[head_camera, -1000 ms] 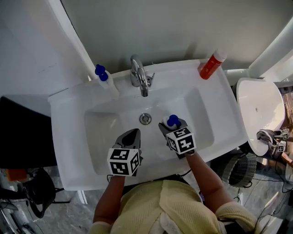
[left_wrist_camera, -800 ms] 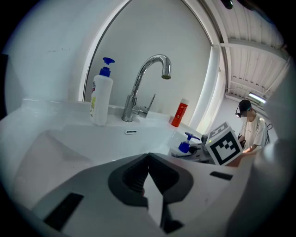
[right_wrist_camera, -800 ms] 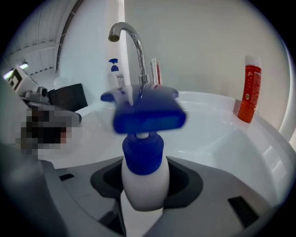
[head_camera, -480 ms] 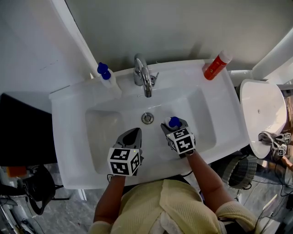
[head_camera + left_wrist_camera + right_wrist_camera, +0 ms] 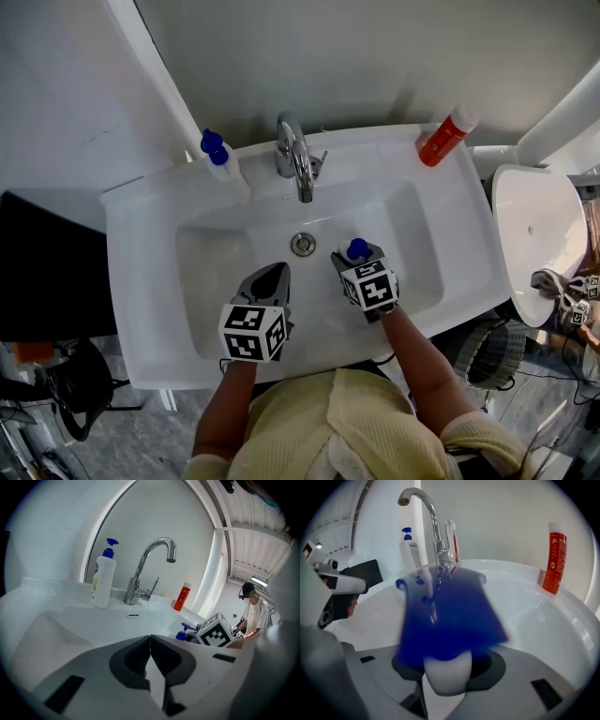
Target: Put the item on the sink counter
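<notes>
Right gripper view: the right gripper (image 5: 446,677) clamps what looks like a blue-topped pump bottle (image 5: 447,616) over the sink basin (image 5: 216,272); the left gripper (image 5: 150,651) is pinched together, empty. Held near its top, it could swing loose short of the counter (image 5: 375,150).

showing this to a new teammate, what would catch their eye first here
The blue-topped bottle clamped in the right gripper over the basin of the white sink stands out first, filling that gripper's view. Next comes the red bottle at the counter's back right corner, opposite a white pump bottle left of the faucet. The left gripper hangs shut and empty over the basin.
</notes>
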`<state>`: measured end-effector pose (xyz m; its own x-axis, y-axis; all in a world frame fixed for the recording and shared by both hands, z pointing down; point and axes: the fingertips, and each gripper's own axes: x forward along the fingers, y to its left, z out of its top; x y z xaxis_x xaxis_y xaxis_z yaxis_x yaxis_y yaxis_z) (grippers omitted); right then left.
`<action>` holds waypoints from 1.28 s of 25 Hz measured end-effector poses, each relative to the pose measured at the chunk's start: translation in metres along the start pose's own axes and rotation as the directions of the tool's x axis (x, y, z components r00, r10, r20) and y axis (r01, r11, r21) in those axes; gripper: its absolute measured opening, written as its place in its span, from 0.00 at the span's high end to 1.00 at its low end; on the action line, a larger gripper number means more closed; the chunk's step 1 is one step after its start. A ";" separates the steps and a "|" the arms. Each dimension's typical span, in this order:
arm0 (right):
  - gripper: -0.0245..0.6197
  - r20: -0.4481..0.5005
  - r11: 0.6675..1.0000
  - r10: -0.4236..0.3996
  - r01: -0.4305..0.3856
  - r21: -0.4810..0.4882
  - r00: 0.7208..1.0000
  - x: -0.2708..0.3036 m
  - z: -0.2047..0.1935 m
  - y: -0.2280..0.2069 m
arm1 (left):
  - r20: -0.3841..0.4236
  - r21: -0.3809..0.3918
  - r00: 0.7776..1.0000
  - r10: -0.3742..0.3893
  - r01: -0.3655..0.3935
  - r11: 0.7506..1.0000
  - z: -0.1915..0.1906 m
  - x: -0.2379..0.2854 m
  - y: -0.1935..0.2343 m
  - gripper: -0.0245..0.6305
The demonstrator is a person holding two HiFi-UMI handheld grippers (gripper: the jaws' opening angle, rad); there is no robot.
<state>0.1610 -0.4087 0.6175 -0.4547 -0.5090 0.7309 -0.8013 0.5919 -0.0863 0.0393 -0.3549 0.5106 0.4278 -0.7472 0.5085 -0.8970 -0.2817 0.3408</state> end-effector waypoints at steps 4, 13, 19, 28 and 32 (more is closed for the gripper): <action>0.63 0.010 1.000 -0.015 0.015 0.018 1.000 0.004 0.004 -0.006 | -0.002 0.000 1.000 0.003 -0.003 1.000 0.000 0.000 0.000 0.91; 0.63 0.020 0.999 -0.021 0.021 0.030 1.000 0.008 0.004 -0.006 | 0.003 -0.004 1.000 0.007 -0.007 1.000 0.001 0.000 0.003 0.91; 0.63 0.021 0.999 -0.009 0.008 0.033 1.000 0.009 0.003 -0.005 | 0.000 -0.003 1.000 -0.001 0.001 1.000 0.000 0.001 0.002 0.91; 0.62 -0.025 0.998 0.046 -0.045 0.034 0.999 0.010 -0.003 0.006 | 0.006 -0.013 1.000 -0.026 0.026 1.000 0.002 -0.001 -0.002 0.90; 0.60 -0.036 0.998 0.045 -0.043 0.055 0.998 0.007 -0.005 0.006 | 0.007 -0.002 0.999 -0.032 0.032 0.999 0.004 -0.004 -0.003 0.91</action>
<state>0.1553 -0.4056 0.6252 -0.4762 -0.4585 0.7503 -0.8011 0.5781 -0.1551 0.0398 -0.3534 0.5048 0.4552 -0.7423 0.4917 -0.8828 -0.3042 0.3580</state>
